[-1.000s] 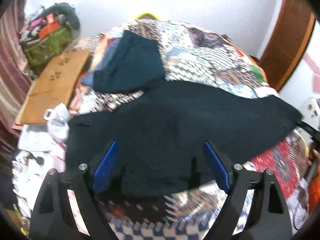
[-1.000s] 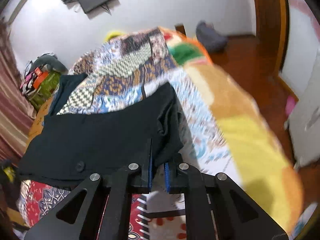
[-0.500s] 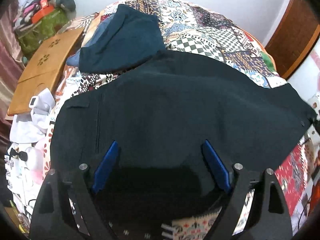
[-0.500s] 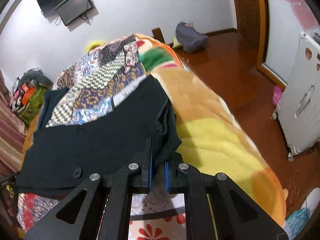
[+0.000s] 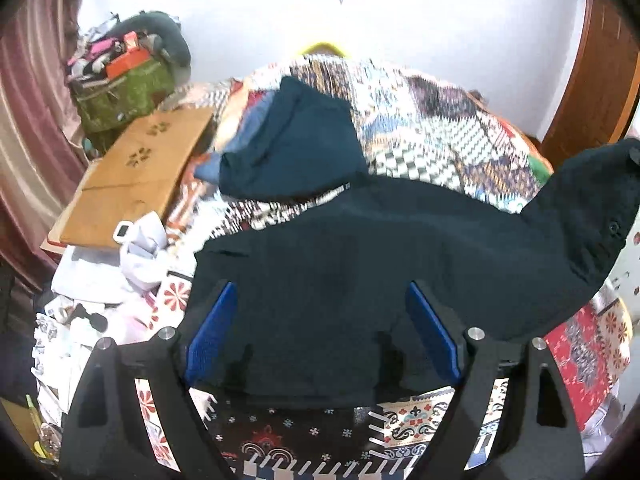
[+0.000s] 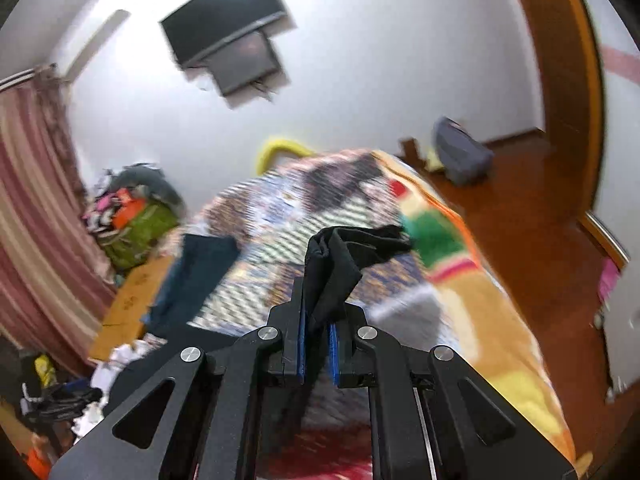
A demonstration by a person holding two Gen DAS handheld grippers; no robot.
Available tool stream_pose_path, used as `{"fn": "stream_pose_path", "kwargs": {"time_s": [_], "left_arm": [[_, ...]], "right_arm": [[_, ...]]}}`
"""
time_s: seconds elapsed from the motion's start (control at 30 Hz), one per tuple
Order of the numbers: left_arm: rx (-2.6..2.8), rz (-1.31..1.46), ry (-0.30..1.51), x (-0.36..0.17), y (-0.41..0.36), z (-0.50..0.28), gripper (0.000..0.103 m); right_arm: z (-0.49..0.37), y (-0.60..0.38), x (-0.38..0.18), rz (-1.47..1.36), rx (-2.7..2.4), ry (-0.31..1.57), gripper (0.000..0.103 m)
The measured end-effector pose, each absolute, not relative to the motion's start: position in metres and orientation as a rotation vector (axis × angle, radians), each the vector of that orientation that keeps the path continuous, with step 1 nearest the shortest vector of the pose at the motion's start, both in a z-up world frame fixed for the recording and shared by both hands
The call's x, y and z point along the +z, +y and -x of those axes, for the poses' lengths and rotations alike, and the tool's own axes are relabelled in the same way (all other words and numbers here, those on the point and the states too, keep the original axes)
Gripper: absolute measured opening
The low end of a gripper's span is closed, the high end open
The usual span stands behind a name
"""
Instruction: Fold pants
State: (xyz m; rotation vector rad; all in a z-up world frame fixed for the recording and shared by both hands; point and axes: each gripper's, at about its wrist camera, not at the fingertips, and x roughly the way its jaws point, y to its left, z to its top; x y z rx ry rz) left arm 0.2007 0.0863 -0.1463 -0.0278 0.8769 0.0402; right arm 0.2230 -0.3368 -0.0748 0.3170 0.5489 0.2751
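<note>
Black pants (image 5: 360, 264) lie spread across the patterned bed quilt (image 5: 440, 128). My left gripper (image 5: 320, 336) is open, its blue pads wide apart over the near edge of the pants, holding nothing. My right gripper (image 6: 318, 344) is shut on a bunched corner of the pants (image 6: 340, 264) and holds it raised above the bed; that lifted corner shows at the right of the left wrist view (image 5: 592, 208).
A folded dark teal garment (image 5: 296, 144) lies further back on the quilt. A wooden board (image 5: 132, 180) and a cluttered pile with a green bag (image 5: 124, 92) sit at the left. White cloths (image 5: 120, 264) lie by the bed's left edge. Wooden floor (image 6: 540, 220) lies to the right.
My right gripper has lifted the gripped corner of the pants up off the bed. My left gripper has stayed open and pulled back a little toward the near edge.
</note>
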Motion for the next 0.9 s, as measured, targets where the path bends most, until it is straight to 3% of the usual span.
{"fn": "stream_pose_path", "kwargs": {"time_s": [0.33,0.77,0.9], "left_arm": [[0.043,0.062,0.824,-0.132,0.100,-0.183,0.087],[0.056,0.076,0.839,-0.138,0.105,-0.171,0.087],[0.046,0.067,0.828,-0.133,0.098,-0.171,0.087]], "right_arm": [[-0.244,-0.199,-0.057,-0.227,0.565,0.547,0.007],[-0.232,-0.073,-0.184,-0.025,0.785,0.944,0.008],[-0.226,-0.072,-0.198,0.034,0.785,0.981,0.015]]}}
